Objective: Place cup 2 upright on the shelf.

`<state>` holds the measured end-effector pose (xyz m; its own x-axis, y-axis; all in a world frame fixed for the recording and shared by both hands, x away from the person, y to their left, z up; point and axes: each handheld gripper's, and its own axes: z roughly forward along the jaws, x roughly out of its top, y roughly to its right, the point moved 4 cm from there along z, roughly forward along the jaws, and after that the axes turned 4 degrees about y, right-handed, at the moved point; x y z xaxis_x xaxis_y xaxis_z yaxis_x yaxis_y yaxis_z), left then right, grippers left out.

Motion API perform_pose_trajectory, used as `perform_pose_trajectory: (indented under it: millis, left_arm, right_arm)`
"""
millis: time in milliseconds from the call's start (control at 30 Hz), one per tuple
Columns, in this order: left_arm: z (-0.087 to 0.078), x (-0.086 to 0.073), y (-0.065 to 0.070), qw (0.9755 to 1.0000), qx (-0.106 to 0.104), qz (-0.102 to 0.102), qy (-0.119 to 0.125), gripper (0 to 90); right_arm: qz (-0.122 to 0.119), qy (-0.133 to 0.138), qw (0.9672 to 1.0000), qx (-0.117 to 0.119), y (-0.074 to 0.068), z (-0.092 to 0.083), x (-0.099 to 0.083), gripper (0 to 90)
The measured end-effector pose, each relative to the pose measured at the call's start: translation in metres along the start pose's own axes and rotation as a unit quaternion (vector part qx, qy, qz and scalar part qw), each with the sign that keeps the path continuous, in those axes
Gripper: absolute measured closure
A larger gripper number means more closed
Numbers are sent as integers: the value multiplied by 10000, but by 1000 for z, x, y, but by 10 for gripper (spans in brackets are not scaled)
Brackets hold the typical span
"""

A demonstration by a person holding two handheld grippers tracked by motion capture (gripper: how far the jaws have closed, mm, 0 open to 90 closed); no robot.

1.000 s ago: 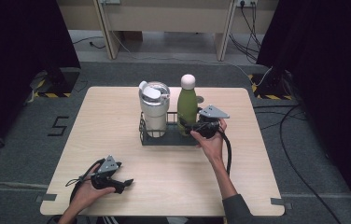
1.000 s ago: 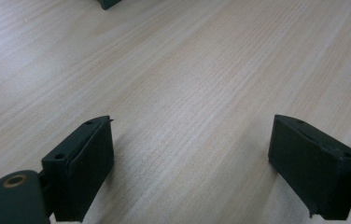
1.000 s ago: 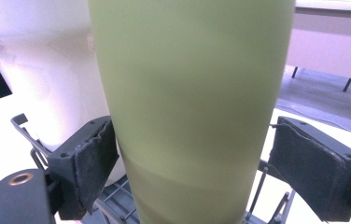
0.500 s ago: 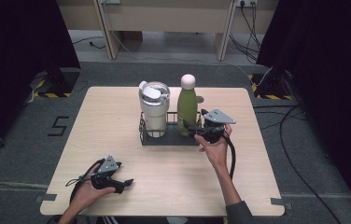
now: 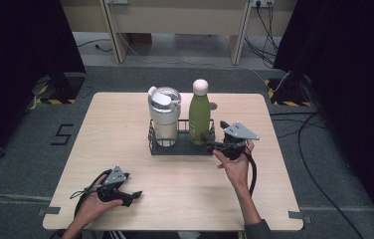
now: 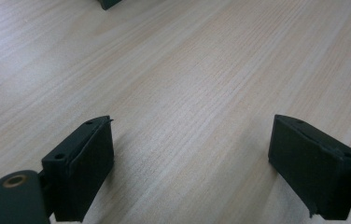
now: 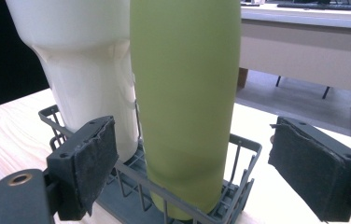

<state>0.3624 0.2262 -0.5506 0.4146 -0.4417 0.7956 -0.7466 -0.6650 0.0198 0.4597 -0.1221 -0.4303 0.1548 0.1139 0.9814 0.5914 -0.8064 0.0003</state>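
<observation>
Right gripper [image 5: 210,141], jaws parted and gripping nothing, level with the table and aimed at the green bottle [image 5: 199,117] from about four o'clock of the wire rack [image 5: 180,148], tips just short of the rack's right end. Seen along the jaws in the right gripper view: bottle body [image 7: 185,102] centred in the gap, both pads [image 7: 94,161] clear of its sides, no contact. Bottle upright in the rack's right-hand compartment, pale cap on, touching or nearly touching the cream lidded tumbler [image 5: 164,115] at its nine o'clock, likewise upright in the left compartment. Rack itself near the far middle of the wooden table [image 5: 125,124]. Left gripper [image 5: 134,195] at seven o'clock of the rack, well apart, resting low at the near edge in the person's left hand [image 5: 90,208], jaws wide and empty over bare wood. Judged as standing: both vessels seated in the rack, the placing apparently done, with little left but drawing the right gripper clear, unless the bottle is yet to be lifted out.
</observation>
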Motion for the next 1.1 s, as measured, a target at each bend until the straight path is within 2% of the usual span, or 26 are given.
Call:
perform_pose_trajectory:
  millis: [733,900,1100]
  left_arm:
    - [0,0,0,10000,-5,1,0,136]
    - [0,0,0,10000,-5,1,0,136]
    - [0,0,0,10000,0,3,1,136]
  right_arm:
    - [28,-242,9997,-57,5,-32,-21,149]
    - [16,-178,9998,-2,2,-39,-20,149]
    - [-25,-292,9996,58,-2,-44,-26,150]
